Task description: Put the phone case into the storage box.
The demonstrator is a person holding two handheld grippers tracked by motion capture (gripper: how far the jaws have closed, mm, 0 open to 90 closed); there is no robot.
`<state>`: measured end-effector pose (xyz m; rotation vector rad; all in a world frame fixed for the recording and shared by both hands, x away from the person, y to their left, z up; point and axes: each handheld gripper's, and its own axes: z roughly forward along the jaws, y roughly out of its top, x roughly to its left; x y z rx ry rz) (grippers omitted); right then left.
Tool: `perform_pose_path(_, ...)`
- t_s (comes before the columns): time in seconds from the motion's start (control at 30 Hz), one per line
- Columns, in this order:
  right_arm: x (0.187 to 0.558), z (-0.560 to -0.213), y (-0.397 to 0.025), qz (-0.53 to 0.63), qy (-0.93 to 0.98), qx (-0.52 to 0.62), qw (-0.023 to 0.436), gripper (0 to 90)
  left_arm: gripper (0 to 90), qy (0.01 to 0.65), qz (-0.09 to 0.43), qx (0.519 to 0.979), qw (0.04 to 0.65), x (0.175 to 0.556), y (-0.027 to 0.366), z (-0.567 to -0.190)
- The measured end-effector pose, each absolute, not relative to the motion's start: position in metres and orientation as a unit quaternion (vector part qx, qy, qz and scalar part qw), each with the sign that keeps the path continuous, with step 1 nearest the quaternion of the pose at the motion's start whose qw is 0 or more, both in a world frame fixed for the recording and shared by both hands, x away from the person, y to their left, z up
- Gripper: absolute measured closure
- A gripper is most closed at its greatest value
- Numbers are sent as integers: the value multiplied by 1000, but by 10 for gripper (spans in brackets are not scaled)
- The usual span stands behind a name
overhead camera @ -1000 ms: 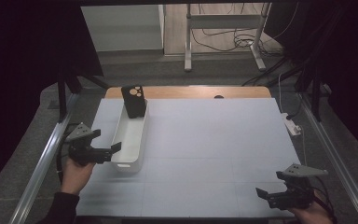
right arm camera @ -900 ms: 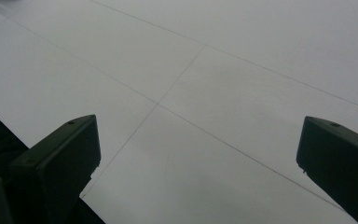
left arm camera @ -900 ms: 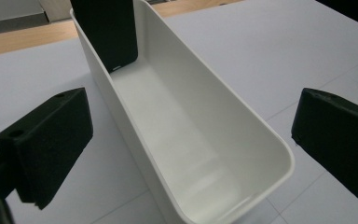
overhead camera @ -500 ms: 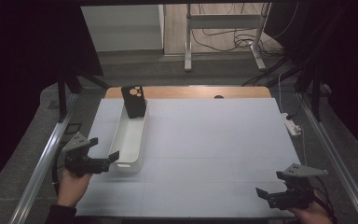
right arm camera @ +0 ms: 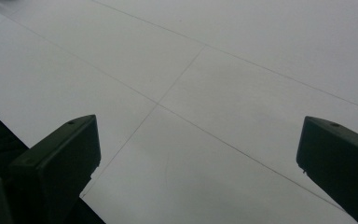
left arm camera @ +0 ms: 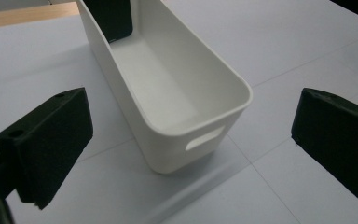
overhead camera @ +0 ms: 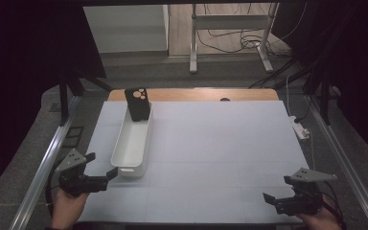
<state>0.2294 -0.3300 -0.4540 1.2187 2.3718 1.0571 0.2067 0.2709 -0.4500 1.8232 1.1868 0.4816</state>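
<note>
A long white bin [overhead camera: 133, 139] lies lengthwise on the left part of the pale table sheet [overhead camera: 220, 143]. A black phone-like object [overhead camera: 138, 103] with round tan spots stands upright in its far end. My left gripper [overhead camera: 101, 164] hovers just left of the bin's near end, open, with nothing held. In the left gripper view the bin [left arm camera: 177, 93] sits between and beyond the wide-apart jaws of the left gripper [left arm camera: 191, 116], and the black object [left arm camera: 112, 16] leans at the far wall. My right gripper [overhead camera: 275, 191] rests open at the near right corner; in the right gripper view it [right arm camera: 198, 126] faces bare sheet.
A wooden table edge [overhead camera: 196, 94] shows beyond the sheet. A white power strip [overhead camera: 301, 128] lies off the right side. Metal rails [overhead camera: 48, 158] run along both sides. The sheet stretches bare between the bin and the right gripper.
My left gripper has drawn back toward the near edge, from beside the bin to just off its near end. The right gripper has stayed in place.
</note>
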Motion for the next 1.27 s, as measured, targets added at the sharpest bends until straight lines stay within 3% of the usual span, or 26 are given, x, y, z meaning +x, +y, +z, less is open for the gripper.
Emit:
perform_pose_path(0.53,229,-454,-330,363,820,421,138,0,0,489,197,732,432,166,269,-460)
perform_pose_path(1.27,229,-454,-329,361,820,421,140,0,0,492,207,744,403,152,261,-466)
